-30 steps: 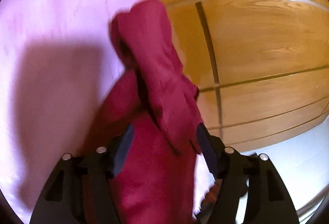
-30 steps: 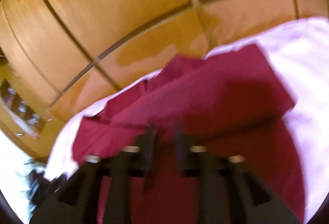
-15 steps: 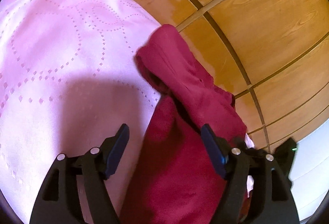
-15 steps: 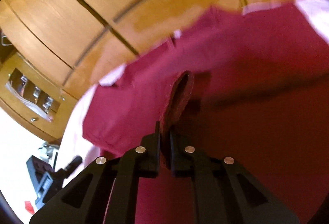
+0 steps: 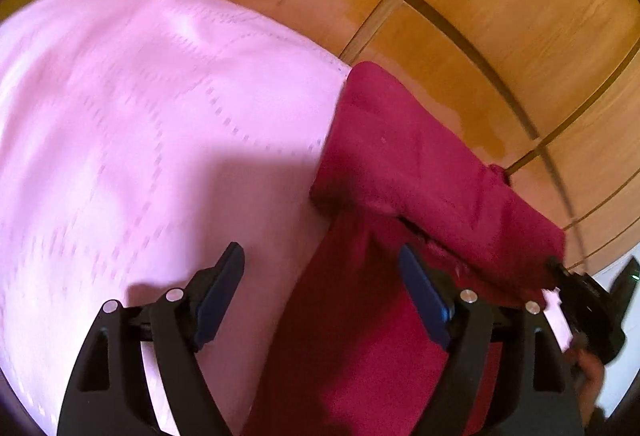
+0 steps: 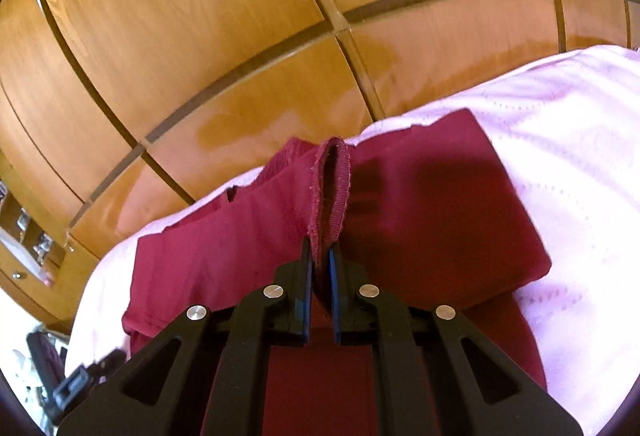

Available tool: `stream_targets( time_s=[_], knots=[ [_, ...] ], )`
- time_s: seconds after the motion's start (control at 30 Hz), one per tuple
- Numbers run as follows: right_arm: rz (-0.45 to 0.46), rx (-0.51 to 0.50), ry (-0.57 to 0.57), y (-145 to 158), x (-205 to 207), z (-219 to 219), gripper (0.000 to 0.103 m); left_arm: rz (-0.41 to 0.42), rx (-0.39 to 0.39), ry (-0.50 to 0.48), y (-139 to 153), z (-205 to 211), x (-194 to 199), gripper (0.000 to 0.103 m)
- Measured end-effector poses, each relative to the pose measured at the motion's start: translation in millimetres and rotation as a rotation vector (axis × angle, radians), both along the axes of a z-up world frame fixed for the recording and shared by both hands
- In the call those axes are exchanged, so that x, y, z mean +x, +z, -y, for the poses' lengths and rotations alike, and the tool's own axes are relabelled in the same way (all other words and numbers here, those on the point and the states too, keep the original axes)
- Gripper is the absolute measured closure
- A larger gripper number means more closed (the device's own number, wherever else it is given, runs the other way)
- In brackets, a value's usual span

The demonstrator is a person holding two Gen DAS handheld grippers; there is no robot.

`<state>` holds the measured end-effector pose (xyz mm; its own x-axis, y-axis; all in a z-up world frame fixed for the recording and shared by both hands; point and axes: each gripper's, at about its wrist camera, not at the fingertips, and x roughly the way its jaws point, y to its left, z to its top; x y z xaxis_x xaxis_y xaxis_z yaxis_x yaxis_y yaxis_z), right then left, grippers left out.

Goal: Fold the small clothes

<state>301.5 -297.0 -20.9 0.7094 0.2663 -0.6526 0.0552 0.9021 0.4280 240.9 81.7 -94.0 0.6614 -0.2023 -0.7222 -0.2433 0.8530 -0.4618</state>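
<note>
A dark red garment (image 5: 400, 163) lies on a pink bed cover (image 5: 140, 115), its far part folded over near the wood panels. My left gripper (image 5: 322, 276) hovers over the garment's left edge with its jaws opening. Cover and cloth lie below the gap, and neither pad touches them. In the right wrist view the garment (image 6: 440, 203) spreads wide across the cover (image 6: 580, 155). My right gripper (image 6: 320, 260) is shut on a ribbed hem (image 6: 338, 191), which rises from the jaws as a narrow looped ridge.
Glossy wooden panels (image 6: 200, 35) with dark grooves stand right behind the bed (image 5: 500, 15). The right gripper's black body (image 5: 584, 300) and a hand (image 5: 588, 360) show at the left wrist view's right edge. A wooden shelf unit (image 6: 24, 244) sits far left.
The right jaws, apart a second ago, have shut on the hem and hold it as a ridge. The left jaws widened, and that view swung left over more pink cover.
</note>
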Motion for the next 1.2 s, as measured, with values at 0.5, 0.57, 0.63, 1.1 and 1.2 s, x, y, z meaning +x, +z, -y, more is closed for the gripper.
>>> stream_targets(
  time_s=[0.5,0.57,0.63,1.1,1.2],
  knots=[
    [-0.079,-0.066,0.016,-22.4,34.5,-10.5,0.097,0.022,0.018,0.061,-7.0,6.5,8.6,0.067],
    [-0.105,-0.040,0.025,-35.4,35.7,-7.3,0.097,0.030,0.025,0.066,-2.8,6.8,-1.9,0.062],
    [-0.082,-0.020,0.023,-41.3,30.9,-4.3,0.090,0.080,0.048,0.071,8.6,11.0,-8.9,0.059],
    [0.069,-0.224,0.165,5.6,31.5,-47.0,0.089,0.101,0.242,-0.119,29.2,70.2,97.8,0.036],
    [-0.009,-0.252,0.191,-12.8,56.2,-56.1,0.089,0.047,0.315,-0.126,7.0,67.4,108.8,0.036]
  ],
)
